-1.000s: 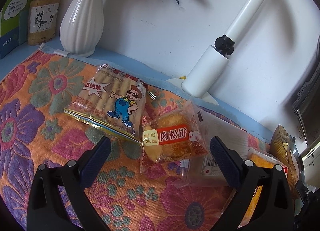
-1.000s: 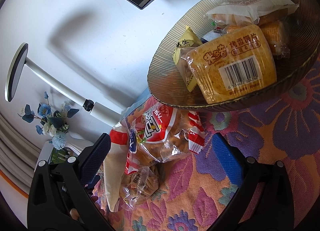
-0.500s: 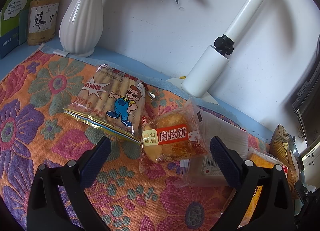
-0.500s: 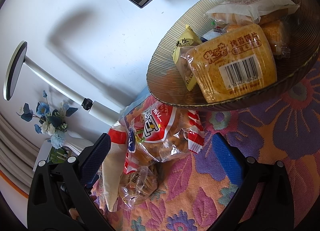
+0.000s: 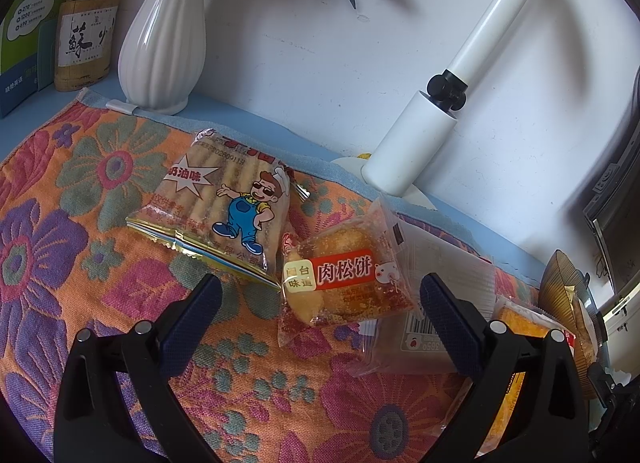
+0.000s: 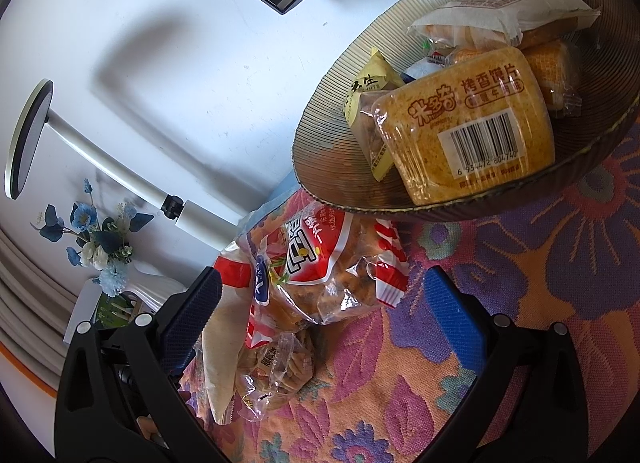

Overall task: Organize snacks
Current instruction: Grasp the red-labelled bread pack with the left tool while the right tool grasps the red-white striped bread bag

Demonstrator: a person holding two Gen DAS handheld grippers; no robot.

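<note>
The left gripper (image 5: 320,299) hangs with jaws spread wide and empty over the floral cloth (image 5: 80,263); the meat-floss cake packet (image 5: 340,275) lies just ahead between its fingers, the biscuit bag (image 5: 216,207) beside it; the right gripper (image 6: 320,295), likewise agape, frames the red snack bag (image 6: 320,263), perhaps touching the snack-filled glass bowl (image 6: 332,147).

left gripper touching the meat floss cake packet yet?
Apart. Left wrist view: the left gripper is open, its fingertips flanking the meat floss cake packet with cloth visible between.
</note>
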